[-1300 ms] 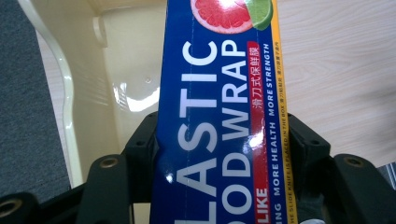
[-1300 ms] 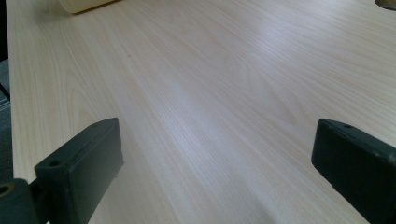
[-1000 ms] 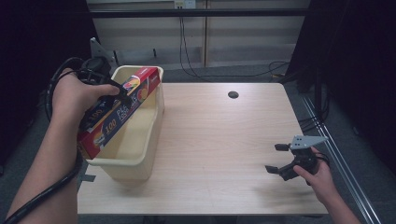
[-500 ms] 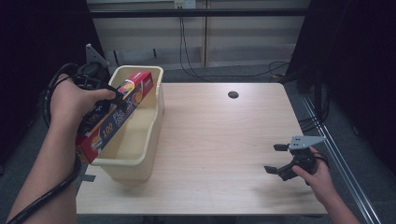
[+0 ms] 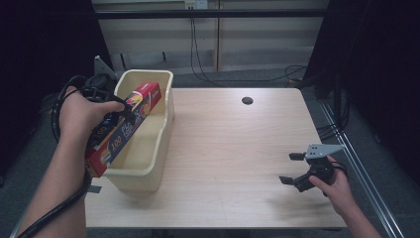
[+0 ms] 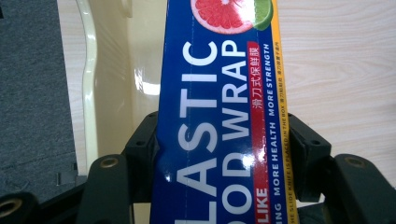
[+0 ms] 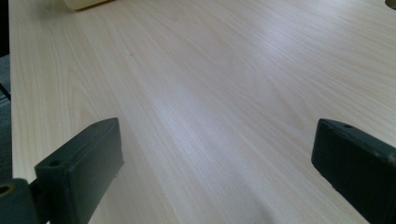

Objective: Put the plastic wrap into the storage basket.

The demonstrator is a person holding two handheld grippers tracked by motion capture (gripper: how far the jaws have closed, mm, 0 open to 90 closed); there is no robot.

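Observation:
A long blue and red plastic wrap box [image 5: 126, 126] [image 6: 224, 107] slants over a cream plastic tub [image 5: 166, 119] at the table's left edge. Its far end dips inside the tub and its near end sticks out past the left rim. My left gripper [image 5: 116, 106] [image 6: 224, 144] is shut on the box's middle, with a black pad [image 6: 140, 149] pressed on each long side. My right gripper [image 5: 291, 168] [image 7: 217, 161] rests low at the table's near right. It is open, with bare wood between its jaws.
The wooden table [image 5: 237, 144] has a small dark cable hole [image 5: 247, 100] at the back. Cables hang behind the far edge. The tub's wall [image 6: 116, 70] lies below the held box, and the tub's corner [image 7: 84, 3] sits far off at top left.
My left hand has sunk a little and carried the box lower, its far end now deeper in the tub. The right gripper has stayed put.

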